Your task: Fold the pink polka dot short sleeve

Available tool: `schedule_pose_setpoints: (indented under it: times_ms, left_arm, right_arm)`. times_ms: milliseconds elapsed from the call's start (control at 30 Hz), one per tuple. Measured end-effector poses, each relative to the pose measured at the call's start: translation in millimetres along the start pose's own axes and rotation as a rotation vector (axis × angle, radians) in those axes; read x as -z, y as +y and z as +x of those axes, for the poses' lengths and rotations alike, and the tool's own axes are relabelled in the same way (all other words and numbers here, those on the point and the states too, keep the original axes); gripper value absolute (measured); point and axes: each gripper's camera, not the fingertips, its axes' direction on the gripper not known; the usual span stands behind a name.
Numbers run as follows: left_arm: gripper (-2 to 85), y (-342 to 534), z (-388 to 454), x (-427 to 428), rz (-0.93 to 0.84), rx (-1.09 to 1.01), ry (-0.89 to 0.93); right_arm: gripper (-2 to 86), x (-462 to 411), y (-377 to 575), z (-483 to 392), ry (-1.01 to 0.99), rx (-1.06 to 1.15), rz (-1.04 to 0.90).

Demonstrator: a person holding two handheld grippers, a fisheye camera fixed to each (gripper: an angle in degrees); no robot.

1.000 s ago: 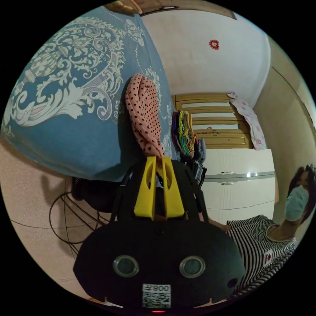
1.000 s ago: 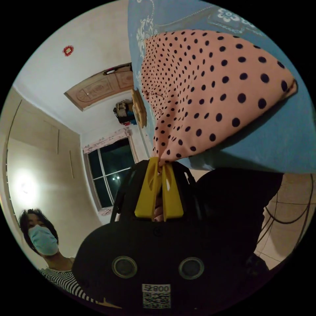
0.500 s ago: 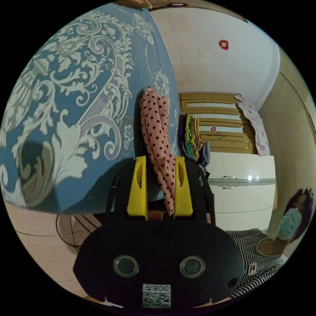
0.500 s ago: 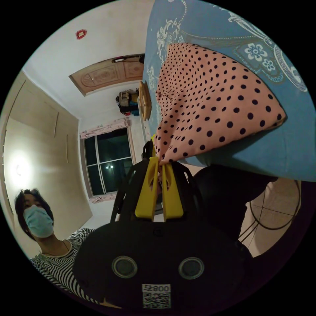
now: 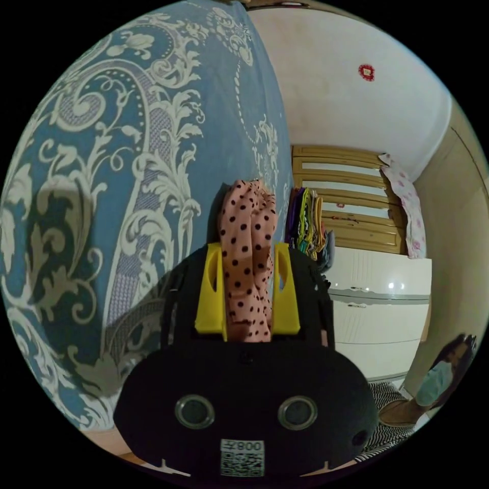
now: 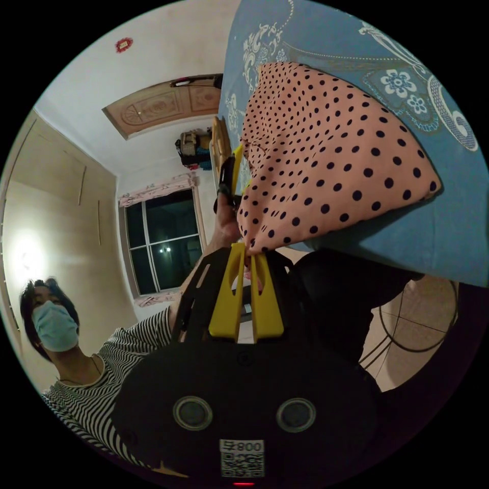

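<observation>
The pink polka dot short sleeve (image 6: 331, 158) lies bunched on a blue patterned cloth (image 6: 448, 224) near its edge. My right gripper (image 6: 249, 250) is shut on one corner of the garment, which hangs just past that edge. In the left gripper view, another bunched part of the garment (image 5: 247, 214) runs between the wide-apart yellow jaws of my left gripper (image 5: 248, 249), which is open. Beyond the garment in the right gripper view, the left gripper (image 6: 235, 170) is held by a hand.
The blue cloth (image 5: 127, 178) with white scrollwork covers the work surface. A stack of coloured folded clothes (image 5: 305, 219) stands farther along it, before white cabinets (image 5: 377, 316). A person in a striped top (image 6: 102, 387) stands close. Cables (image 6: 417, 326) lie on the tiled floor.
My left gripper was shut on the garment's tip, then opened and slid forward, so the bunched fabric now sits deep between its jaws. The right gripper keeps its hold on the corner.
</observation>
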Motion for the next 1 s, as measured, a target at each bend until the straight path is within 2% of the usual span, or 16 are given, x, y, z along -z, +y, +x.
schedule_pose_setpoints:
  times_ms: [267, 733, 1000]
  left_arm:
    - [5.8, -37, -2, -26, 0.001, -0.014, -0.006]
    - [4.2, -66, -20, -71, 0.033, -0.021, -0.014]
    - [4.2, -63, -47, -105, 0.077, 0.016, 0.050]
  right_arm:
    - [0.6, -9, 14, -18, -0.007, -0.005, -0.017]
    - [0.8, 1, 57, -67, 0.013, -0.017, -0.041]
    - [0.8, 32, 91, -106, 0.023, -0.004, -0.047]
